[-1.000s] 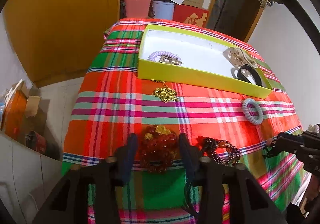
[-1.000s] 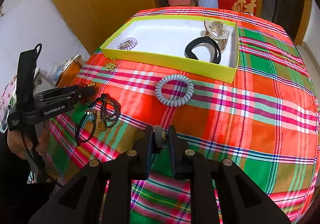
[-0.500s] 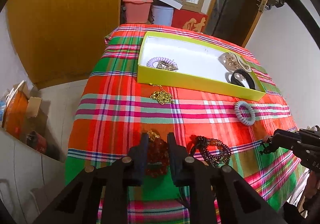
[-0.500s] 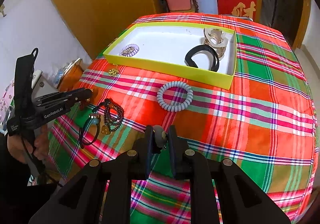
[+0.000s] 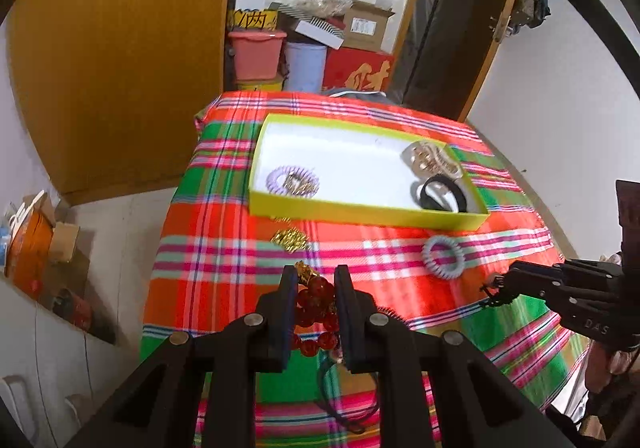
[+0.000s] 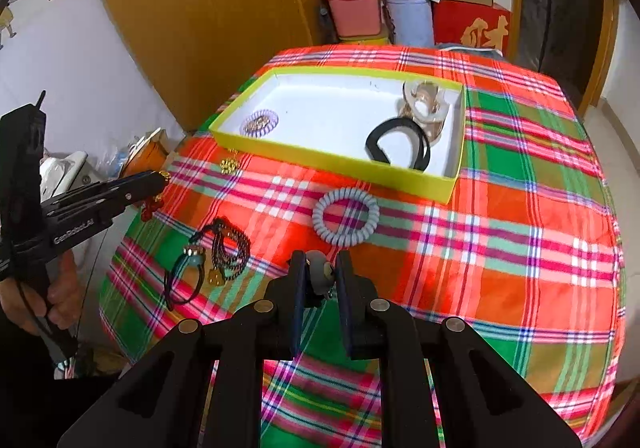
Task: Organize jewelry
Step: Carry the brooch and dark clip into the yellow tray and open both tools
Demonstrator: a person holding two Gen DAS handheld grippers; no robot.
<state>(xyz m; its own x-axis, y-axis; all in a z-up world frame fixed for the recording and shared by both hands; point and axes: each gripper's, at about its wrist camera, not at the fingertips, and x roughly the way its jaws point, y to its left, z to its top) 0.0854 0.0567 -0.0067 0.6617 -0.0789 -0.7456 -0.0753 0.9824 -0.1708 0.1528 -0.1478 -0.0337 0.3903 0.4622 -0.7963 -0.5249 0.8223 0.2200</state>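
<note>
- The left gripper [image 5: 315, 280] has its two fingers closed narrowly on a red bead bracelet [image 5: 316, 312] with a gold charm at its top; the beads bunch between the pads and hang clear of the plaid tablecloth [image 5: 240, 248].
- Only the right wrist view shows that gripper from the side, with red beads dangling under its tip [image 6: 150, 204] off the table's left edge.
- The right gripper [image 6: 320, 268] is pinched on a small grey bead trinket [image 6: 320, 272]; from the left wrist view just a thin dark loop at its tip can be made out.
- The yellow box [image 6: 332, 164] sits at the far side of the cloth, holding a lilac coil hair tie [image 6: 259, 122] with something gold in it, a black hairband [image 6: 398, 144] and a clear-and-gold hair claw [image 6: 424, 104].
- On the cloth in front of the box lie a pale blue coil hair tie [image 6: 345, 222] and a small gold chain piece [image 5: 291, 239].
- The right wrist view alone shows in full a dark bead bracelet [image 6: 230, 252] touching a teal-bead cord [image 6: 184, 272]; the left gripper hides most of both in its own view.
</note>
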